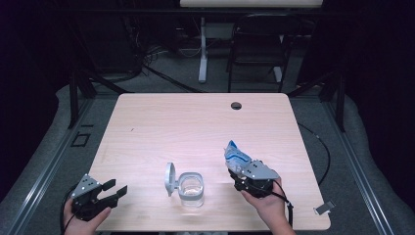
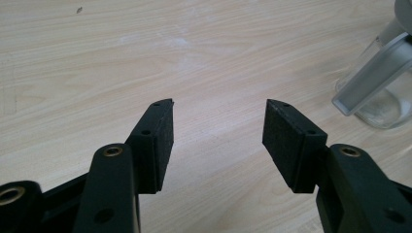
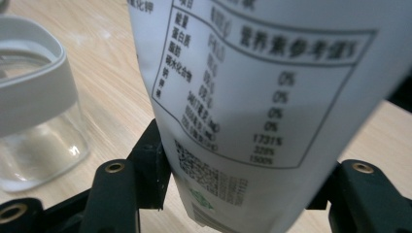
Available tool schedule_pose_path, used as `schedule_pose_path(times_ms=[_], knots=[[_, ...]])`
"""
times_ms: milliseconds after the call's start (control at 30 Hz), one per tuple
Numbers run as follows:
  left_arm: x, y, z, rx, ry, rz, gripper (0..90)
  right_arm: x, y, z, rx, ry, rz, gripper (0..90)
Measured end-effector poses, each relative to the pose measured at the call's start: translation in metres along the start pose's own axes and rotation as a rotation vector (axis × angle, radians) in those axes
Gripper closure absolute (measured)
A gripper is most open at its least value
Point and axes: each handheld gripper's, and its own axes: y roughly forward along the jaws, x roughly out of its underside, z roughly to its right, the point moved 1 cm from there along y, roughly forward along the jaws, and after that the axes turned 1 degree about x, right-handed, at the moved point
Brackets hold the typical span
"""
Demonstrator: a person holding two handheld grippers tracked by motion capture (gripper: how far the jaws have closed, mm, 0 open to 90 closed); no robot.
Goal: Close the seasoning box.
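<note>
Right gripper [image 1: 243, 172] fingers clamp the salt pouch [image 1: 237, 156], lower right of the open-lidded jar [image 1: 191, 188]; left gripper [image 1: 113, 190] fingers gape empty.

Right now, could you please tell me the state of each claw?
Left claw: open, nothing between its jaws, just above the table.
Right claw: closed on the white pouch, beside the clear jar.

Pouch [image 3: 272, 97] top cut off

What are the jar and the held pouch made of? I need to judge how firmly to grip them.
Jar: clear, glossy body, glass or hard plastic; grey lid looks matte plastic. Pouch: thin, smooth, printed plastic film, crumpled at its top, probably soft.
</note>
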Motion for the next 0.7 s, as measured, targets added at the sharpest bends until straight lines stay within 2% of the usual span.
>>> schedule_pose_path(times_ms=[233,300,533,700], knots=[[0.000,0.000,-0.001,0.000,-0.002,-0.003,45.5,-0.005,0.003,-0.013,0.030,-0.111,0.002,41.5],[0.001,0.000,-0.001,0.001,0.000,-0.004,45.5,-0.006,0.004,-0.018,0.024,-0.140,0.001,41.5],[0.001,0.001,0.000,-0.004,0.004,-0.004,45.5,-0.009,0.012,-0.028,-0.012,-0.164,0.015,41.5],[0.000,-0.002,0.001,-0.011,0.006,0.002,45.5,-0.014,0.020,-0.029,-0.038,-0.198,0.030,41.5]])
